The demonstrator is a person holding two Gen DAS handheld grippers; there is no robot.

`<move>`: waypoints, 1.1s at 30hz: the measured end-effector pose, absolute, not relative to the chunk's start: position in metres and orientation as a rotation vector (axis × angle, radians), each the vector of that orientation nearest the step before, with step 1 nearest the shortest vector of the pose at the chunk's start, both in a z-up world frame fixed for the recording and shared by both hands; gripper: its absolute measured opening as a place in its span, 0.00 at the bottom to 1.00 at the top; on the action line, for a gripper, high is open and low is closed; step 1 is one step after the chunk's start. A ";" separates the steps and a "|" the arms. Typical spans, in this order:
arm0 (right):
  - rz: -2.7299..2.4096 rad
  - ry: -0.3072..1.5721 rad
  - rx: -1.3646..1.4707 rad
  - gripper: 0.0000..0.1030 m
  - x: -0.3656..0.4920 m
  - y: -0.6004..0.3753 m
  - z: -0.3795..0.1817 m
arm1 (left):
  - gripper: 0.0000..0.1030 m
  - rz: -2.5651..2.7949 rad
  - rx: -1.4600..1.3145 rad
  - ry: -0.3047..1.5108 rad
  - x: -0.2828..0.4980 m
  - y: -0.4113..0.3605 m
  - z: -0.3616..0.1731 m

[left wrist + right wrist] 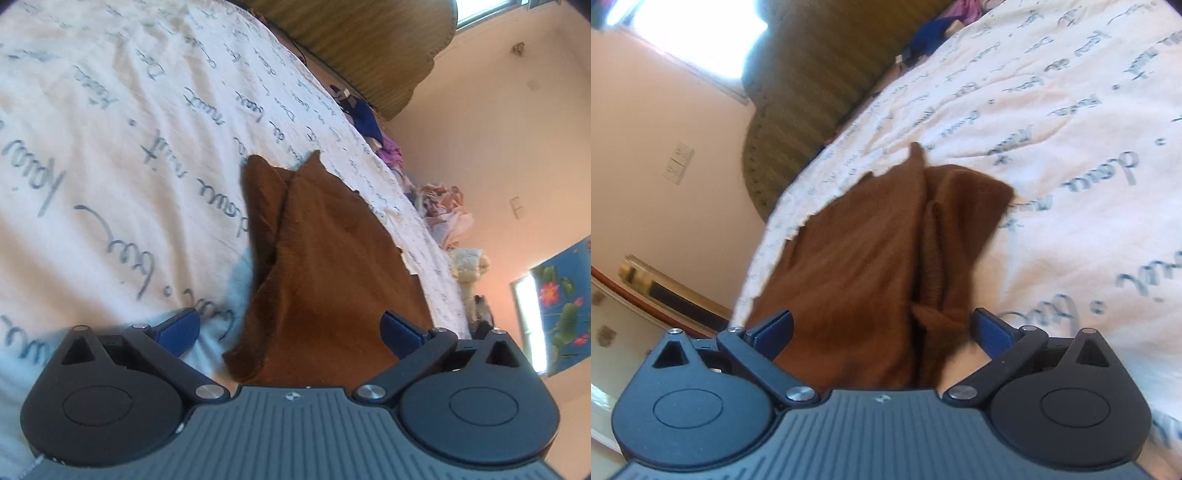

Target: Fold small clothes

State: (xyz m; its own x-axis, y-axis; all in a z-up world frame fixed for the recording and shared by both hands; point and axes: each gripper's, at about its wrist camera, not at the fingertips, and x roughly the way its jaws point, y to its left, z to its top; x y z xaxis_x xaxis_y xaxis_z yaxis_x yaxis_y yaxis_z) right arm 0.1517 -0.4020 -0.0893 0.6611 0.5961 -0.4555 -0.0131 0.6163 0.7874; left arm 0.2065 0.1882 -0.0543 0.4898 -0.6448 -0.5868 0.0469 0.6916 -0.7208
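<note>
A small brown knit garment (317,258) lies on a white bedspread with dark handwriting print (122,140). It lies in folds with two corners pointing away from me. My left gripper (291,328) is open, its blue fingers (177,328) standing wide on either side of the garment's near end. In the right wrist view the same brown garment (864,258) runs between the blue fingers (991,330) of my right gripper (882,328), which is open too. The garment's near edge is hidden under both gripper bodies.
An olive ribbed headboard or cushion (369,48) stands at the far end of the bed. Blue and purple clothes (365,118) and a pale pile of clothes (447,214) lie along the bed's edge. Peach walls surround the bed; a flowered blue panel (557,306) stands at right.
</note>
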 end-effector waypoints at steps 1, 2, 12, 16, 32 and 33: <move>0.416 0.791 0.856 1.00 0.157 -0.398 -0.090 | 1.00 -0.475 -0.723 0.985 0.210 0.187 -0.056; 0.428 0.803 0.850 1.00 0.163 -0.393 -0.090 | 1.00 -0.484 -0.748 0.996 0.216 0.187 -0.058; 0.512 0.786 0.881 0.99 0.159 -0.367 -0.095 | 0.54 -0.612 -0.896 1.100 0.239 0.185 -0.079; 0.491 0.810 0.818 0.95 0.162 -0.353 -0.091 | 0.17 -0.514 -0.858 1.114 0.237 0.182 -0.089; 0.472 0.747 0.782 0.09 0.122 -0.356 -0.033 | 0.10 -0.525 -0.931 0.983 0.186 0.167 -0.027; 0.475 0.746 0.780 0.09 0.116 -0.357 -0.031 | 0.10 -0.525 -0.932 0.980 0.178 0.169 -0.027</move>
